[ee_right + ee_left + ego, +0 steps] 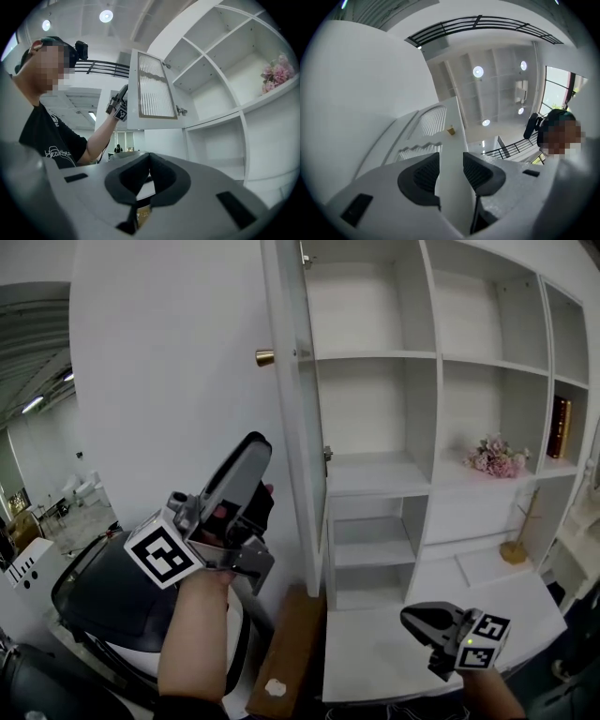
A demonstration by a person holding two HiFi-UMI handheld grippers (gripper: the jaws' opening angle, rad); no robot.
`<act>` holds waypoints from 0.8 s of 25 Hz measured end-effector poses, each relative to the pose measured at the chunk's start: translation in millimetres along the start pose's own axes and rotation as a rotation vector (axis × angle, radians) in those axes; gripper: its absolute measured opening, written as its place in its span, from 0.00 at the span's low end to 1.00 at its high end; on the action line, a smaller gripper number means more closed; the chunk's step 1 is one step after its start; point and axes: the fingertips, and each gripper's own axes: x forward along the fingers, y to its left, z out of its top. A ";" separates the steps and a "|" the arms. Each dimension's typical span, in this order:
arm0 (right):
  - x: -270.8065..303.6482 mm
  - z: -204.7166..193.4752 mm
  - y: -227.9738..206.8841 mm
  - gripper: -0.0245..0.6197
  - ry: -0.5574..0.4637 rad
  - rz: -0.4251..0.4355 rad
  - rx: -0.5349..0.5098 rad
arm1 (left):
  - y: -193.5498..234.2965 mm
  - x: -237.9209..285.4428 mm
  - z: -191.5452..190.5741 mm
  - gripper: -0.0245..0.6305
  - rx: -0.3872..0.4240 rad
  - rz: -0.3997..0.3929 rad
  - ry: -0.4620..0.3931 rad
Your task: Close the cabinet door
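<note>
White open shelving [441, 362] fills the wall, with a white bench [375, 662] built in at its foot. One cabinet door [291, 427] hangs on the shelving's left upright, swung wide open so that the head view sees it almost edge-on. It carries one brass knob [265, 357] on its outer face and two hinges on the inner side.

Two tongs are in view. The left tongs [257, 442] are held up beside the door's outer face, below the knob and tilted upward. In the left gripper view their jaws stand apart, and the door's narrow free edge [451, 197] shows in the gap. The pads [423, 174] are not pressing on it, and nothing is gripped. The right tongs [409, 617] sit low over the bench's front right corner, well apart from the door. Their jaws are closed together on nothing [149, 159].

One bunch of pink flowers [497, 457] lies at the right end of a middle shelf. One dark book [561, 426] stands in the compartment beside it. One small wooden stand [517, 538] is at the bench's back right corner.
</note>
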 end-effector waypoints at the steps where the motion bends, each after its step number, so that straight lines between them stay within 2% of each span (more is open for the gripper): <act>1: -2.6 1.1 -0.6 0.05 -0.001 -0.012 -0.001 | 0.8 6.6 4.3 0.26 0.008 -0.011 -0.002; 9: -19.3 17.5 -4.7 0.05 0.000 -0.085 0.000 | 13.7 51.8 38.5 0.26 -0.027 -0.100 -0.042; 20: -30.0 8.4 -1.8 0.05 -0.016 -0.137 -0.037 | 1.3 56.8 47.3 0.26 -0.036 -0.186 -0.087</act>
